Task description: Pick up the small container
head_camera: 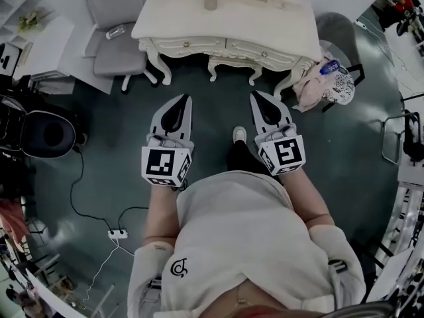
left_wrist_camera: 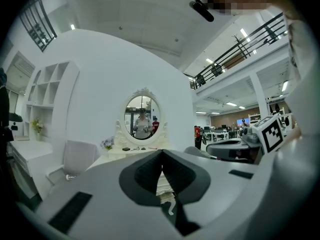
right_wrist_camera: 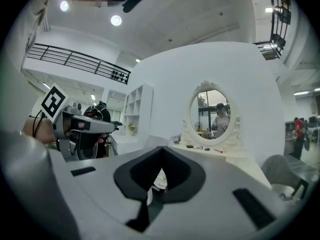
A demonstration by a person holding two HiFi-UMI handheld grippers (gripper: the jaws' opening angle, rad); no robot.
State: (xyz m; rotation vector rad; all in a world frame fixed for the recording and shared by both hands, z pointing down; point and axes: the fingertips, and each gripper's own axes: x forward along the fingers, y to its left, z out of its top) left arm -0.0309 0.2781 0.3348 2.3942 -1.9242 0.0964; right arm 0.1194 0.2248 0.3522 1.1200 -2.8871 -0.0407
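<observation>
Grey upholstery fills the upper left of the head view, where a chair (head_camera: 119, 55) stands beside the white dressing table, with a small clear tube-like thing (head_camera: 115, 32) lying on it. Just right of that and lower, the left tongs (head_camera: 185, 99) point at the table with their jaws pressed together and nothing between them. The left gripper view shows the two dark pads meeting along one line.

The worktop (head_camera: 225, 18) runs across the top centre of the frame. In the gripper views a few small dark items (right_wrist_camera: 190, 146) lie on it at the foot of the oval mirror (right_wrist_camera: 212, 111). The small container is most likely one of these, but they are too small to tell which. It is well apart from both tongs.

Right of centre, the right tongs (head_camera: 254, 96) are likewise closed and empty, level with the left pair. At the far upper right a pinkish bundle (head_camera: 311, 88) sits on another seat, with a blue-capped bottle (head_camera: 329, 66) on top.

A container that small should be light and rigid, probably smooth plastic or glass, so it could skid or tip under a glancing touch. A sound hold would be across its body at mid-height, pads square to the sides. The tongs would need opening first, then closing gently.
</observation>
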